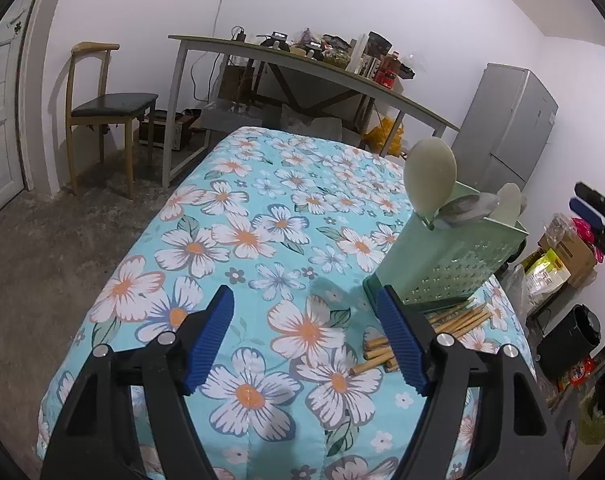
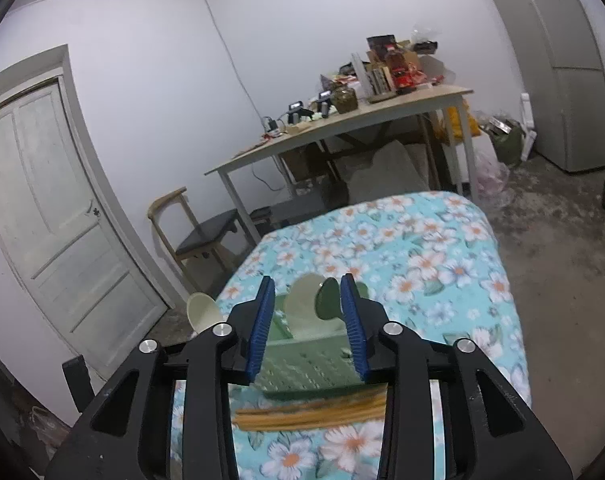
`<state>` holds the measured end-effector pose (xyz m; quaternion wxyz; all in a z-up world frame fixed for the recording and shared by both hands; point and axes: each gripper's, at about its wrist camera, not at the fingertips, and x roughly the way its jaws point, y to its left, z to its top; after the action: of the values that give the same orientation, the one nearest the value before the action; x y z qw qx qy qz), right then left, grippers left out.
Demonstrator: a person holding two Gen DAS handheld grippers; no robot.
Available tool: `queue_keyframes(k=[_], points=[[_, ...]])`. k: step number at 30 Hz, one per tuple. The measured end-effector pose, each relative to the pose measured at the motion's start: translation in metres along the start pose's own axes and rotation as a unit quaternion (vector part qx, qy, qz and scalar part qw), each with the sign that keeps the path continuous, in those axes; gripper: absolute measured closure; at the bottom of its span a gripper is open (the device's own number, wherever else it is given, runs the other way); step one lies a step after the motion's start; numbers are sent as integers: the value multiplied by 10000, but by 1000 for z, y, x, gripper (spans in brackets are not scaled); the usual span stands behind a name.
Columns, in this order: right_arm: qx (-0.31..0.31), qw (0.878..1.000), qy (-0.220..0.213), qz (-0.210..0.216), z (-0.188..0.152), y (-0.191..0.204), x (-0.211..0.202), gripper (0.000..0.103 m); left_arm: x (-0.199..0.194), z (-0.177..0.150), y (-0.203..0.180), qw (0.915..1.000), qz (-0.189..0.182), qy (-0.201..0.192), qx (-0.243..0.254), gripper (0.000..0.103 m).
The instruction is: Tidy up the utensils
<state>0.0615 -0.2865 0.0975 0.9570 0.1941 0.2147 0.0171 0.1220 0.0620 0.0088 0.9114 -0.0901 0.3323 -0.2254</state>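
Home rm: fridge (image 1: 506,128), chair (image 1: 102,108), cluttered table (image 2: 342,128).

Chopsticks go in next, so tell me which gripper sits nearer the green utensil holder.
Right. The right gripper hangs just over the green utensil holder, open jaws framing it; the left gripper hangs open beside it, over bare tablecloth.

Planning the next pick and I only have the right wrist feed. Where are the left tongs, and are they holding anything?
Observer: Left tongs are open and empty over the tablecloth, left of the green holder.
Operator: Anything loose near them?
Observer: Only the chopsticks, flat at the holder's base, passing behind the left tongs' right-hand finger.
Operator: From that side, do my tongs touch the holder?
Observer: No. The right tongs show at the frame's right edge, apart from the holder.
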Motion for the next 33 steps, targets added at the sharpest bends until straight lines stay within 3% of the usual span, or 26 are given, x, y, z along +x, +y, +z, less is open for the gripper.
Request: queue_keyframes(k=[6,11,18,24,30,33], points=[[198,9992,264,-203,-25,-16,-7,55,1,-5,-6,9999,-57,130,79,29],[624,9940,881,-179,-64,-31,3,51,4,-12,-16,9993,-163,291,177,26],[1157,9774,1764,-126,-115,-42,30,46,25,-31,-33,9961,-199,719,478,21],[1131,9728,2021,-109,-133,-37,49,38,52,-45,-19,9932,43,1101,381,17],[1265,9648,2306,-81,-157,-43,64,33,56,-47,-15,9932,-176,1100,339,6],[1304,9658,2241,-16,-162,-44,63,30,57,-47,-14,9933,-229,1087,318,6]])
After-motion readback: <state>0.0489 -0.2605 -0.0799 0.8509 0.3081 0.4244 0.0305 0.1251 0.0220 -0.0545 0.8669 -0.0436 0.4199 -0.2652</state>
